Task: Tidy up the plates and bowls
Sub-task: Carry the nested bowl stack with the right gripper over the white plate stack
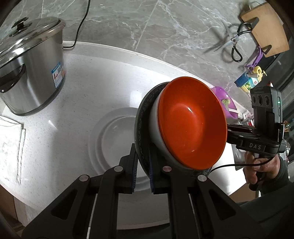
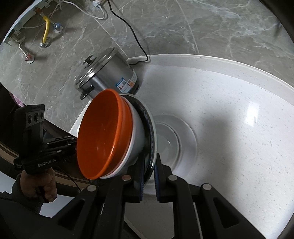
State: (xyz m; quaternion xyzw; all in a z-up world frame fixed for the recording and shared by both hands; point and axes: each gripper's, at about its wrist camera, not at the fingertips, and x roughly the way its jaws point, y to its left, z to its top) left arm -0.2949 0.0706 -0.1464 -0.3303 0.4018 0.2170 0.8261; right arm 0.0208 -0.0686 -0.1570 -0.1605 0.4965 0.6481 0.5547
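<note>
Both claws pinched opposite edges of one dark patterned plate (image 1: pixel 142 132), held tilted above the bench (image 1: pixel 73 103). On the plate sat a white bowl (image 1: pixel 156 136) with an orange bowl (image 1: pixel 191 125) nested inside. The left claw (image 1: pixel 142 174) clamped the plate's near rim, as did the right claw (image 2: pixel 148 183) in its own view. A white plate (image 1: pixel 114 139) lay on the bench just beneath.

Only the left view showed scissors (image 1: pixel 233 42), a wooden cutting board (image 1: pixel 266 27) on the wall and a purple container (image 1: pixel 224 103) behind the stack. Only the right view showed wall pipes (image 2: pixel 46 29) and a power plug (image 2: pixel 97 2). Both showed the lidded steel pot (image 2: pixel 108 73) and its black cord (image 2: pixel 132 33). The stack hid part of the bench and white plate.
</note>
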